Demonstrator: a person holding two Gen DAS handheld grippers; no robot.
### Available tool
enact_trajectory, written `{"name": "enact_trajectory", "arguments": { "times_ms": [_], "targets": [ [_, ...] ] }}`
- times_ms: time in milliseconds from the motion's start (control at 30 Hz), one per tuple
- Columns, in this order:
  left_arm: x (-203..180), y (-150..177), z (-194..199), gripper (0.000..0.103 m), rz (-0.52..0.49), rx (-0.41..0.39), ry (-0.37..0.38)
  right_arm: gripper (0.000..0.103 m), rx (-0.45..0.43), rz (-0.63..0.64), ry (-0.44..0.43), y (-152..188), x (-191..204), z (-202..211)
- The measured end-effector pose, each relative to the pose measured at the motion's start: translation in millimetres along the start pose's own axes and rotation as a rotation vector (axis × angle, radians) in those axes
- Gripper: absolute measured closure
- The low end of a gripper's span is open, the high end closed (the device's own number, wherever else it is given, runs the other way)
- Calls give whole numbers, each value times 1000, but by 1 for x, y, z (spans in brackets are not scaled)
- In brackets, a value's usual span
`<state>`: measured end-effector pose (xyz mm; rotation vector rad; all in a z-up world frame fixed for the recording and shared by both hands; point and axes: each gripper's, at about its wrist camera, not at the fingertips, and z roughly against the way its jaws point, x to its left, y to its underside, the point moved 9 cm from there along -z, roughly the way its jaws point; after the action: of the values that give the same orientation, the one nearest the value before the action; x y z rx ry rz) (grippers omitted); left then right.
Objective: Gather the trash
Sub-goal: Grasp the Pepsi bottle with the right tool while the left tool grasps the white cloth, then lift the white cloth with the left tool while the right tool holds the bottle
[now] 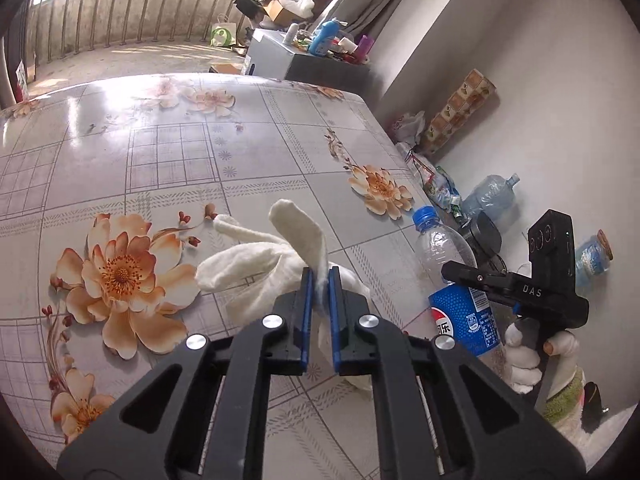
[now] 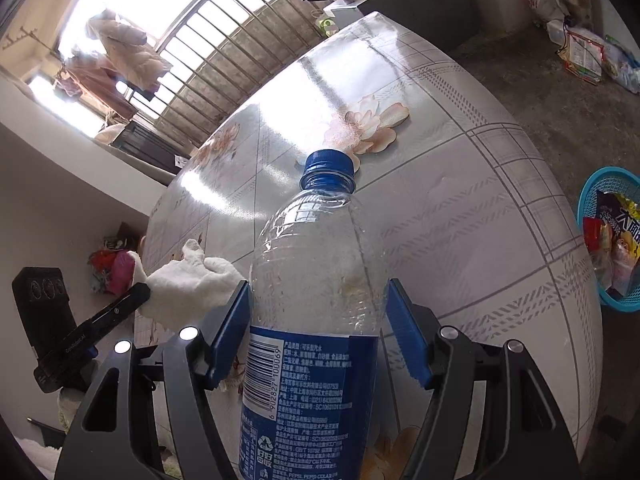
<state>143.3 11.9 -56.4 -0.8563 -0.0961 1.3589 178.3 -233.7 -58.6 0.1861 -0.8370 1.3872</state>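
Left gripper [image 1: 319,280] is clamped on a crumpled white tissue wad [image 1: 256,264] over the floral table [image 1: 160,152]. Right gripper [image 2: 320,320] grips an upright clear blue-labelled plastic bottle [image 2: 316,280]; the turquoise mesh basket [image 2: 588,200] lies to its right, nearer that hand.

On the blue label of the plastic bottle [image 2: 312,320] a barcode numbered 6 902827 100069 is printed — with dense Chinese text and "PEPSI-COLA" at the bottom edge. "DAS" is marked on the right tool [image 1: 532,292], "GenRobot.AI" on the left tool [image 2: 80,344].
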Motion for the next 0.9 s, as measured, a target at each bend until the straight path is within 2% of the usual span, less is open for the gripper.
{"name": "enact_trajectory", "arguments": {
  "times_ms": [133,200,367,433,467,500,533,600,767,900],
  "targets": [
    [-21,2,38,97,-185,38,63,37,0,38,4,8,8,7],
    [-26,5,41,97,-243,40,52,37,2,54,6,15,12,11],
    [-14,22,-6,97,-171,99,33,37,11,40,10,32,11,17],
    [-11,26,-28,93,-137,108,31,37,12,30,20,35,9,17],
    [-11,27,-36,88,-118,112,32,37,13,26,30,37,7,18],
    [-11,28,-41,79,-101,117,29,37,16,20,40,37,7,17],
    [-12,29,-43,75,-93,114,31,37,20,12,50,38,6,17],
    [-17,30,-37,58,-102,93,41,37,27,12,62,38,5,15],
    [-3,33,-16,47,-125,61,-31,37,42,29,65,37,10,9],
    [20,45,-17,45,-62,107,-66,35,54,32,62,36,11,7]
  ]
}}
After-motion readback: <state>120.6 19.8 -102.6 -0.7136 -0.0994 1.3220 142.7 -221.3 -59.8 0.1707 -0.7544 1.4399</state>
